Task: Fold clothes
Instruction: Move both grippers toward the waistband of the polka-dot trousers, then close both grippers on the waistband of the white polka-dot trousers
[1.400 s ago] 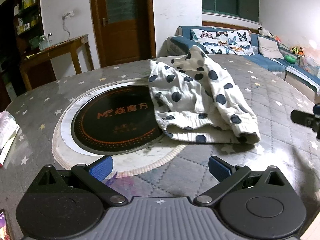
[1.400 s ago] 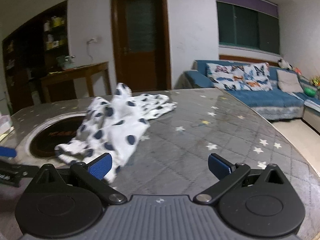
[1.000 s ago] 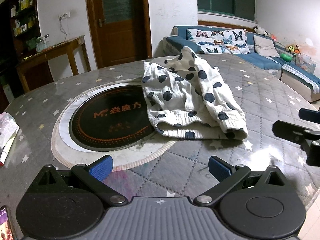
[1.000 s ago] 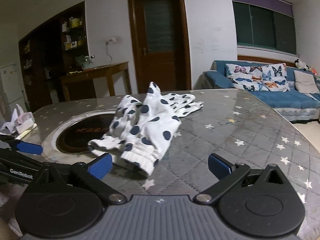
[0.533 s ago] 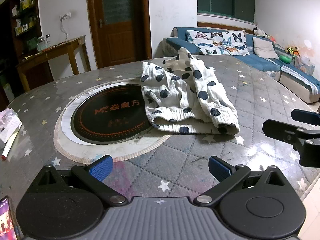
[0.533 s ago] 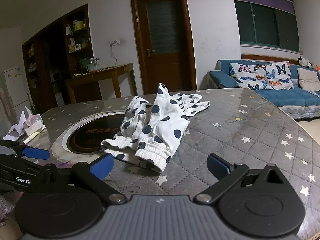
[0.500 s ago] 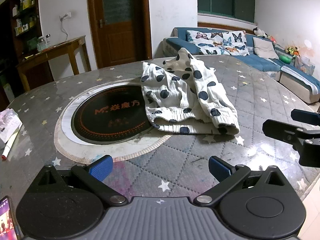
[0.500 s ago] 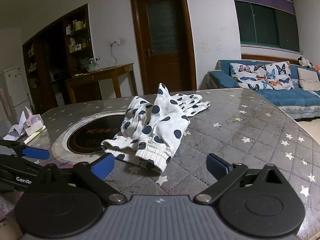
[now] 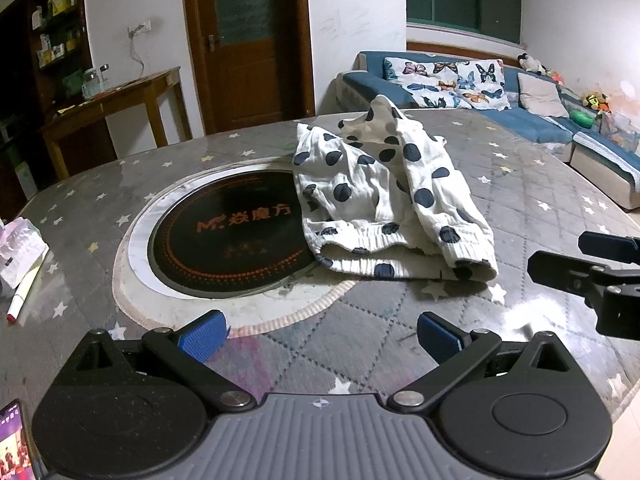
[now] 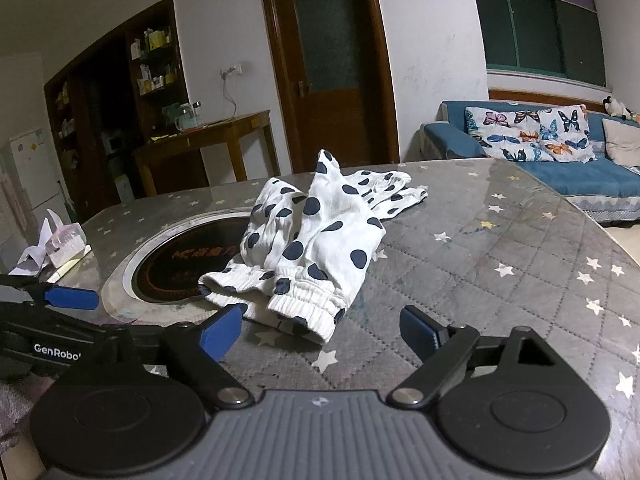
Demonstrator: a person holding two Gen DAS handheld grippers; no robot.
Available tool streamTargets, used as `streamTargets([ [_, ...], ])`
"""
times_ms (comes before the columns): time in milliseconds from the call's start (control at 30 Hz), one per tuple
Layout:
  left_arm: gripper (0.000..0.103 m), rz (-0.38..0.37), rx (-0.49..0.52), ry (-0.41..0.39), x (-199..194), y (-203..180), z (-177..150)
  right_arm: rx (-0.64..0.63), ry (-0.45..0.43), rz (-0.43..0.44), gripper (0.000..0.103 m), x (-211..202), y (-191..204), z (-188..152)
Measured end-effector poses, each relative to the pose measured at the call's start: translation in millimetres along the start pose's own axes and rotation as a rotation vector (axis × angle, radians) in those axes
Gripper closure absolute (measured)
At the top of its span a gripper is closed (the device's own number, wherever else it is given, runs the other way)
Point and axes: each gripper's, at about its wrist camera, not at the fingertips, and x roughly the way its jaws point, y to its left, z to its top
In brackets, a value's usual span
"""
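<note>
A white garment with dark polka dots (image 9: 384,204) lies crumpled on the round grey star-patterned table (image 9: 532,200), partly over the black induction plate (image 9: 228,232). Its elastic cuffs face me. It also shows in the right wrist view (image 10: 320,240). My left gripper (image 9: 320,334) is open and empty, hovering short of the garment's near edge. My right gripper (image 10: 320,330) is open and empty, its tips just in front of a cuff (image 10: 304,312). Each gripper shows at the edge of the other's view.
A tissue pack and a pen (image 9: 20,248) lie at the table's left edge. A phone (image 9: 14,448) shows at the lower left. A wooden side table (image 9: 116,100), a door and a blue sofa (image 9: 520,108) stand beyond the table.
Both grippers have drawn back from the garment and stayed open. The right gripper has swung to face the cuffs. The garment has not moved.
</note>
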Motion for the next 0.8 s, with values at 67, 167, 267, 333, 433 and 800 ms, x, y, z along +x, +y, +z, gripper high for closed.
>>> streamTargets([
  [67,0.0,0.001,0.001,0.003,4,0,3,-0.001,0.008,0.005,0.019,4,-1,2],
  [167,0.0,0.002,0.002,0.007,10,1,9,-0.008,0.018,0.008,0.021,11,-2,6],
  [267,0.0,0.004,0.002,0.01,16,1,14,-0.014,0.03,0.014,0.026,19,-2,11],
  [333,0.0,0.005,-0.002,0.011,21,3,18,-0.015,0.037,0.019,0.028,24,-3,13],
  [433,0.0,0.011,-0.005,0.008,26,6,25,-0.02,0.047,0.033,0.032,31,-1,17],
  [800,0.001,0.036,-0.02,0.01,50,19,48,-0.061,0.074,0.084,0.041,55,11,27],
])
